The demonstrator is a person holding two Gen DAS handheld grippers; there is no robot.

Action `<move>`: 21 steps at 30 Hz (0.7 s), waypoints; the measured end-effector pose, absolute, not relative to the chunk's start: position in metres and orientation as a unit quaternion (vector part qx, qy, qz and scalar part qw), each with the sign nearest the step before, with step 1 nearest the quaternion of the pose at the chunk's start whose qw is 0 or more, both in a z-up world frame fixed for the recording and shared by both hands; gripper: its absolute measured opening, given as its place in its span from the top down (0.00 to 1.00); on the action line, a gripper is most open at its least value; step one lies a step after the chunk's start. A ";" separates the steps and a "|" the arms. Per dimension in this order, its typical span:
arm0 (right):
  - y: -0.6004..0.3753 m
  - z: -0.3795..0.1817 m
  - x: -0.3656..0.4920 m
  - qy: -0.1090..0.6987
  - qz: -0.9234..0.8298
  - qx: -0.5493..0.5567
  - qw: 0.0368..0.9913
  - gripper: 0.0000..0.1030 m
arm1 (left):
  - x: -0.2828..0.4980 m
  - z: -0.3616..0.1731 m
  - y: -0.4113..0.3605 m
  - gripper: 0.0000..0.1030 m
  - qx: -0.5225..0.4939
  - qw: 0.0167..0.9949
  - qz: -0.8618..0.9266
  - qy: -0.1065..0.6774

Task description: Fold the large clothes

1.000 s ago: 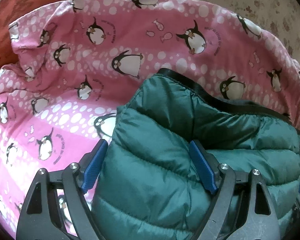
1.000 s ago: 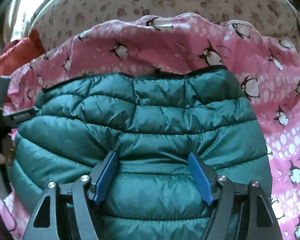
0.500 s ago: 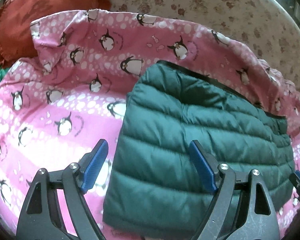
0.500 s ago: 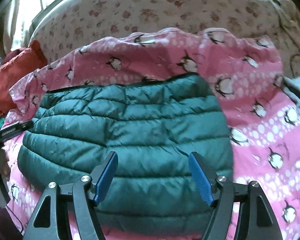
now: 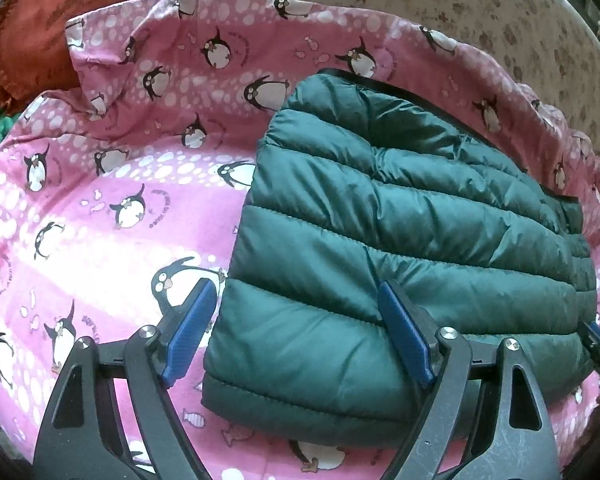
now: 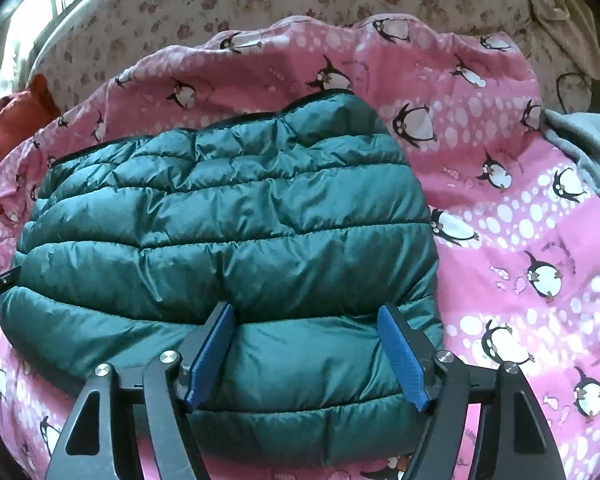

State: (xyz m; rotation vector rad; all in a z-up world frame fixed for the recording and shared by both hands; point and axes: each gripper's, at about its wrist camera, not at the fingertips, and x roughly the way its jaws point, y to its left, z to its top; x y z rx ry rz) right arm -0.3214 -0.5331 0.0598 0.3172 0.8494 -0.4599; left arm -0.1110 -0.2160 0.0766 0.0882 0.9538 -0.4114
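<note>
While both sets of jaws stand wide apart and grip nothing, the left gripper [image 5: 294, 330] hangs over the near-left corner of a folded green puffer jacket [image 5: 400, 232], one blue pad over the bedspread, the other over the jacket. Whether either pad brushes the fabric can't be told. The right gripper [image 6: 306, 354] hangs over the jacket's near edge toward its right end, both pads above the quilted shell, released, nothing between them pinched.

The jacket lies as a squat, puffy rectangle approx. mid-bedspread, quilted bands running side to side, a dark trimmed edge along its far side. Under it spreads a pink penguin-print bedspread [image 5: 112, 208], rumpled at the far edge. Beyond that, a beige flowered sheet [image 5: 480, 12]; at far left, an orange cushion [image 5: 60, 20]; in the right wrist view, a grey cloth [image 6: 584, 140] at the far right.

Judged from its look, the jacket is light, soft and springy w/ a slick nylon-type shell: folds will likely puff back open, and pads may slide on a single thin layer. Best hold is prob. at the near corners or along the stitched seams, taking all layers together in a deep bite. The fold looks close to done; pressing flat may be what's left.
</note>
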 end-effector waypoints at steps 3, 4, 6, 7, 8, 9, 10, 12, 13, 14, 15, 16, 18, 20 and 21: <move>-0.534 0.067 -0.329 0.404 -0.216 0.161 0.874 0.31 | -0.112 0.076 -0.216 0.19 0.044 0.867 -0.197 0.455; -0.533 0.070 -0.333 0.399 -0.216 0.162 0.877 0.31 | -0.112 0.076 -0.215 0.19 0.043 0.867 -0.197 0.455; -0.532 0.077 -0.340 0.386 -0.218 0.159 0.882 0.31 | -0.112 0.076 -0.215 0.19 0.040 0.867 -0.196 0.456; -0.532 0.080 -0.345 0.378 -0.219 0.160 0.885 0.31 | -0.113 0.076 -0.215 0.19 0.038 0.867 -0.195 0.457; -0.532 0.082 -0.347 0.375 -0.219 0.162 0.886 0.31 | -0.114 0.076 -0.214 0.19 0.036 0.867 -0.195 0.458; -0.533 0.081 -0.348 0.375 -0.217 0.165 0.886 0.31 | -0.114 0.076 -0.214 0.19 0.035 0.867 -0.194 0.458; -0.535 0.078 -0.347 0.381 -0.218 0.165 0.883 0.31 | -0.114 0.075 -0.215 0.19 0.035 0.867 -0.194 0.458; -0.539 0.067 -0.342 0.404 -0.230 0.159 0.871 0.31 | -0.116 0.075 -0.216 0.19 0.038 0.867 -0.193 0.457; -0.541 0.061 -0.339 0.415 -0.231 0.162 0.865 0.26 | -0.116 0.074 -0.216 0.19 0.040 0.867 -0.193 0.457; -0.541 0.057 -0.338 0.418 -0.232 0.167 0.863 0.21 | -0.116 0.074 -0.216 0.19 0.041 0.867 -0.193 0.457; -0.543 0.054 -0.337 0.417 -0.233 0.172 0.862 0.20 | -0.117 0.074 -0.216 0.19 0.040 0.866 -0.193 0.459; -0.543 0.054 -0.336 0.416 -0.235 0.175 0.861 0.19 | -0.117 0.075 -0.216 0.19 0.038 0.865 -0.194 0.462; -0.542 0.058 -0.337 0.417 -0.233 0.174 0.861 0.19 | -0.116 0.075 -0.213 0.19 0.031 0.861 -0.198 0.468; -0.542 0.064 -0.340 0.415 -0.222 0.177 0.864 0.20 | -0.115 0.077 -0.209 0.19 0.023 0.854 -0.206 0.477; -0.542 0.067 -0.344 0.411 -0.217 0.181 0.867 0.20 | -0.114 0.078 -0.207 0.19 0.017 0.851 -0.211 0.481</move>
